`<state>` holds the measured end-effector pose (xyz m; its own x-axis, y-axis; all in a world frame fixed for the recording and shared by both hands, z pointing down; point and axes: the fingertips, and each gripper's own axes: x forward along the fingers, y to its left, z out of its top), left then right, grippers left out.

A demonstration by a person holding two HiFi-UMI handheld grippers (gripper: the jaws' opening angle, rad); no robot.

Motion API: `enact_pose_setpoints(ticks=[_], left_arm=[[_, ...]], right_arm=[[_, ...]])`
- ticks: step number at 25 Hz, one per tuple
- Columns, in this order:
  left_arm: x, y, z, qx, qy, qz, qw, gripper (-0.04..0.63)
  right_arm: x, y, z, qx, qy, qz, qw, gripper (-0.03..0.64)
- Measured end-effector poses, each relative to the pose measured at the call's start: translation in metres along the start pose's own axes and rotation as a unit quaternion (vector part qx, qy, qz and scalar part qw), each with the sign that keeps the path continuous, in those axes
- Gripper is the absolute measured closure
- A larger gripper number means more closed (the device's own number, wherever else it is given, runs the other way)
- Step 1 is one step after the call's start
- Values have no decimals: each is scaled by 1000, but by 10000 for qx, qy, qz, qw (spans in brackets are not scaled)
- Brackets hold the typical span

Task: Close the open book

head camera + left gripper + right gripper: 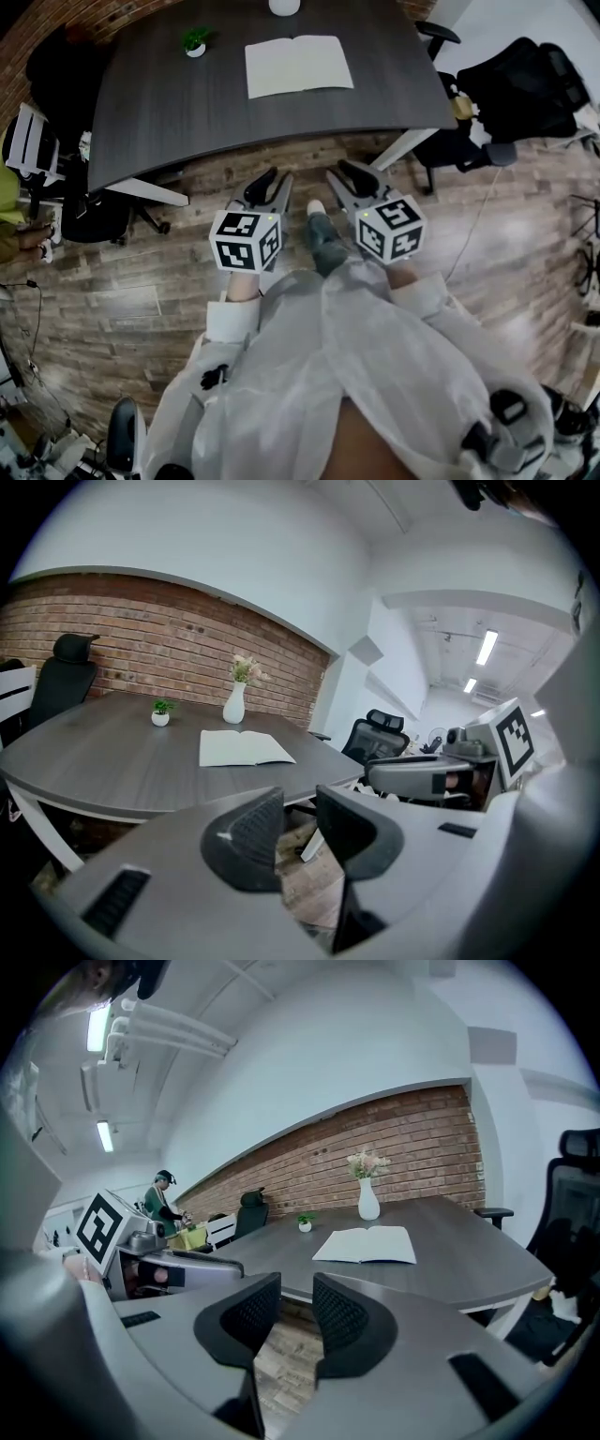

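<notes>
A dark surface [169, 103] by a brick wall carries the open book [298, 65], top centre in the head view. The left gripper [278, 180] and right gripper [339, 173] hang well short, jaws apart and empty. A clumsy flip could crease pages or push the book toward the potted plant [195, 40] and vase [234, 703]. Nothing blocks the way.
</notes>
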<state>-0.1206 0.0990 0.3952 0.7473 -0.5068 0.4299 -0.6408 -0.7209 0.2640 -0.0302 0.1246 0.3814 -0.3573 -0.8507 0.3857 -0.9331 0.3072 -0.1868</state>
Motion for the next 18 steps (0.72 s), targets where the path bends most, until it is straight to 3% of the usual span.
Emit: enact_pose_setpoints(ticks=[8,18], left_arm=[[59,34,46,-38,64,170,9998,505],[123,86,104,-207,-103,705,9972,505]], right_arm=[[59,-52,43,-1,43,264,9996,529],[134,-110,94,-282,132,754,9967,529]])
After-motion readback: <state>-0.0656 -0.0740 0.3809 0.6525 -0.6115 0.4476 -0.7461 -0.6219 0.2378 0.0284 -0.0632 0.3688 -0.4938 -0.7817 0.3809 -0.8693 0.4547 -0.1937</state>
